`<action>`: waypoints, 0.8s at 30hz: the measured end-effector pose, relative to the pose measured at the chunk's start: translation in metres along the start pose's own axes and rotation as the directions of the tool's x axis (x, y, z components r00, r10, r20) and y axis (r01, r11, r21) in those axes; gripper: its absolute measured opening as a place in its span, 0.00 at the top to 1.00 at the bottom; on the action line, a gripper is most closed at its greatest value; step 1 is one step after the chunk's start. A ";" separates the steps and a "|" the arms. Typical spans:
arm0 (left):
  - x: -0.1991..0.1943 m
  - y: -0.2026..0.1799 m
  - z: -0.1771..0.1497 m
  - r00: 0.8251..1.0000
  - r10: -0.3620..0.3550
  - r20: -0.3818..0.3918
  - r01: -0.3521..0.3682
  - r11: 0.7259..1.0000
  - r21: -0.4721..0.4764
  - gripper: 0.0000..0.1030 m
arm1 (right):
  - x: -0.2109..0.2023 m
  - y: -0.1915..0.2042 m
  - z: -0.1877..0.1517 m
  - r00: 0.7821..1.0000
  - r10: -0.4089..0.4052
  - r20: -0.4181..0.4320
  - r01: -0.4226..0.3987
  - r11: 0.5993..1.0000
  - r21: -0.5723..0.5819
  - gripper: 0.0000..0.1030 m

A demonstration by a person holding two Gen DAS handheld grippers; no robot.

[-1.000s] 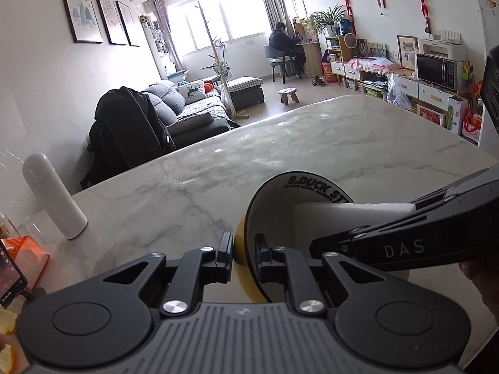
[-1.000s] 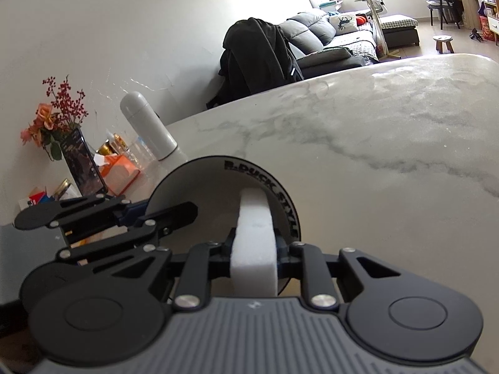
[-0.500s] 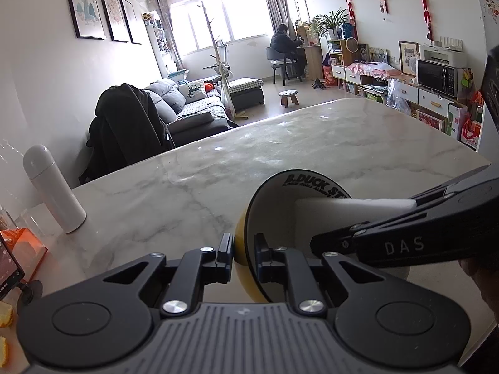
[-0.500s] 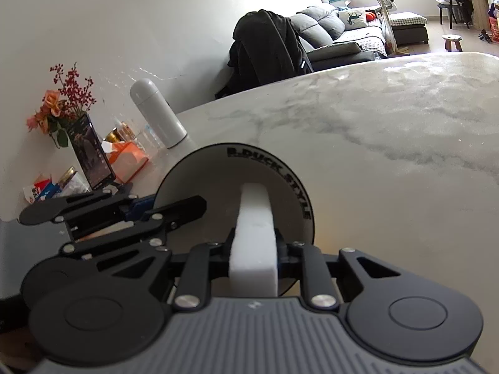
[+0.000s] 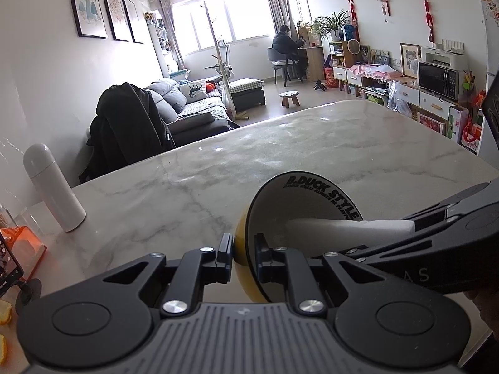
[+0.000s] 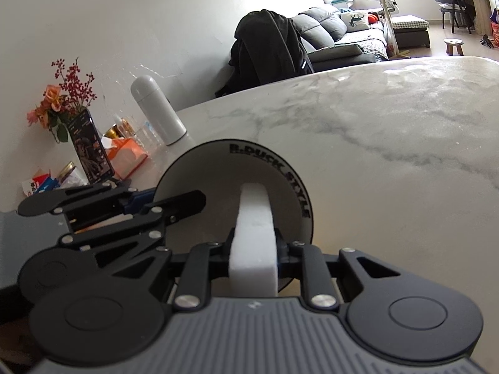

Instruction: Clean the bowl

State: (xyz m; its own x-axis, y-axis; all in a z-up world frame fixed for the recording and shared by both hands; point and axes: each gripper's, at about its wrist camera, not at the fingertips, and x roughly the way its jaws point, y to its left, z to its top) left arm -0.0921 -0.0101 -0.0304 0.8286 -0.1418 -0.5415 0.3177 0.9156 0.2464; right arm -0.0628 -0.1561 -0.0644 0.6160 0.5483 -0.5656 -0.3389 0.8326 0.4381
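- Marble table fills mid-frame, a white flask at left.
- Left gripper is clenched on the rim of the tilted bowl, low centre.
- Right gripper grasps a white sponge, whose tip reaches into the bowl.

The left tool points forward and somewhat downward, its jaws pinched tight on the rim of the bowl, one finger on the yellow outside, the other on the inside. The right tool tilts down at a like angle, jaws clamped on a white sponge whose far end reaches into the bowl. In the left wrist view, the right tool comes in from the right side, crossing in front. Part of a hand shows beneath it at the right edge.
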 end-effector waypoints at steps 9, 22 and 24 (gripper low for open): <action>0.003 0.004 0.001 1.000 -0.001 0.000 0.001 1.000 0.005 0.86 | -0.005 -0.006 0.005 1.000 -0.026 0.018 0.026 1.000 0.006 0.79; 0.004 0.005 0.000 1.000 0.000 0.002 0.000 1.000 0.006 0.85 | -0.002 -0.015 0.004 1.000 0.028 0.013 -0.029 0.998 0.057 0.79; 0.005 0.006 0.001 1.000 -0.002 0.001 0.002 1.000 0.004 0.85 | 0.001 -0.014 0.001 0.999 0.047 -0.002 -0.047 0.997 0.068 0.79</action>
State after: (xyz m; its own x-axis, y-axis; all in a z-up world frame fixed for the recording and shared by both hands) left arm -0.0862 -0.0059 -0.0311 0.8285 -0.1437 -0.5412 0.3211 0.9137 0.2490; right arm -0.0564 -0.1672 -0.0700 0.5978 0.5874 -0.5456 -0.3188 0.7986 0.5105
